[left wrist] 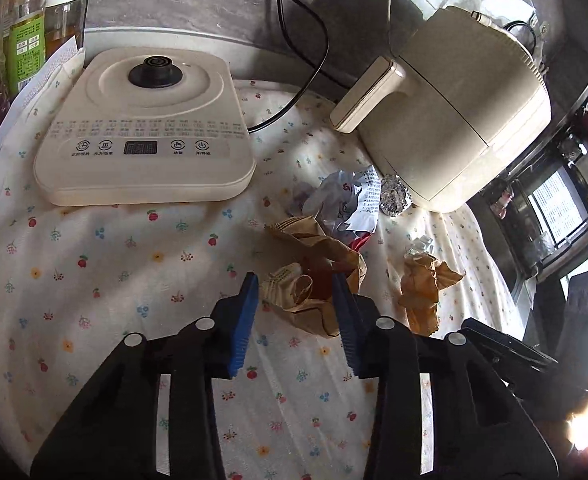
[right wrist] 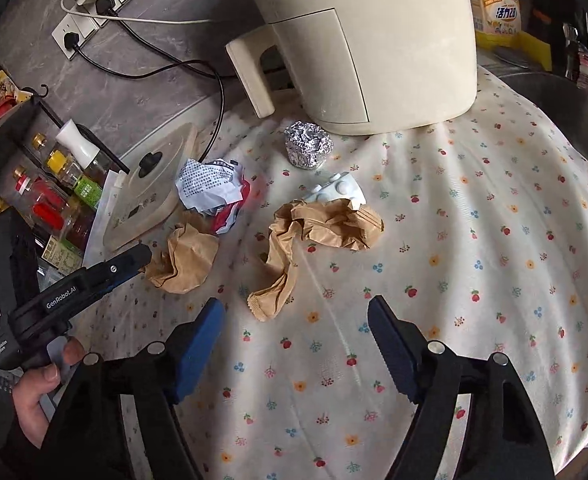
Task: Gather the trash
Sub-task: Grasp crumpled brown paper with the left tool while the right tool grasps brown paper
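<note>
While the left gripper (left wrist: 295, 286) stands narrowed around a crumpled brown paper wad (left wrist: 309, 280) mid-table, pad contact unclear, the right gripper (right wrist: 295, 320) hangs wide and empty, near a tan stocking (right wrist: 278, 264) on the floral tablecloth (right wrist: 473, 240).

My left gripper (left wrist: 295, 292) straddles a crumpled brown paper bag (left wrist: 313, 280) on the floral tablecloth (left wrist: 114, 272) — pads beside it, contact unclear — foil ball (left wrist: 394, 199) beyond.
</note>
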The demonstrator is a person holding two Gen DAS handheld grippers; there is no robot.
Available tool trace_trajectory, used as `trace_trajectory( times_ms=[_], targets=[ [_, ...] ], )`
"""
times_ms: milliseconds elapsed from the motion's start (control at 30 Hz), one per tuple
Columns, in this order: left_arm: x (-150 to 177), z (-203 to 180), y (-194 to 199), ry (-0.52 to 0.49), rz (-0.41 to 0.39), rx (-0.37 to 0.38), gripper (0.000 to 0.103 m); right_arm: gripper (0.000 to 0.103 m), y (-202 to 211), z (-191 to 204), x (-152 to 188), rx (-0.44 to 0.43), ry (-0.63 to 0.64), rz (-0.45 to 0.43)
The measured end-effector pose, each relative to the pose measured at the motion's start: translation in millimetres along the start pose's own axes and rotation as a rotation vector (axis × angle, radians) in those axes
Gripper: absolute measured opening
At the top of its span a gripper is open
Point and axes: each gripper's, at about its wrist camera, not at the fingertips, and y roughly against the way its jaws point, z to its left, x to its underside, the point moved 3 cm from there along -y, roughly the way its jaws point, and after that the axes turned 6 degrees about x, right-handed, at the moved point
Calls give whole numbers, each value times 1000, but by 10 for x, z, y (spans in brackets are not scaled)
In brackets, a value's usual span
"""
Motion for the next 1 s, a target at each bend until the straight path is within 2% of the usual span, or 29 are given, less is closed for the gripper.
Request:
trace_trajectory(
  times_ms=[133,200,233,333,400,667,833,1000],
  targets=[
    [0,-77,31,-36,5,23,17,63,-215,76,-57,-4,17,38],
    [8,-133,57,-63,0,26,16,46,-309,99,-63,-8,27,59],
    [16,-156,78,-69,-3,31,14,30,-342,97,-60,-13,31,72],
    [40,-204,154,-73,-17,45,10,10,-340,100,-37,-6,53,79],
    [59,-238,211,-74,-30,51,7,6,-271,84,-8,-7,63,70],
    [192,-478,433,-98,-80,63,6,5,128,-155,206,-5,34,32],
    [341,-788,555,-119,-103,84,6,5,493,-402,414,7,4,3],
    [601,-1210,592,-160,-89,118,6,5,942,-788,686,32,-45,-27]
  ],
)
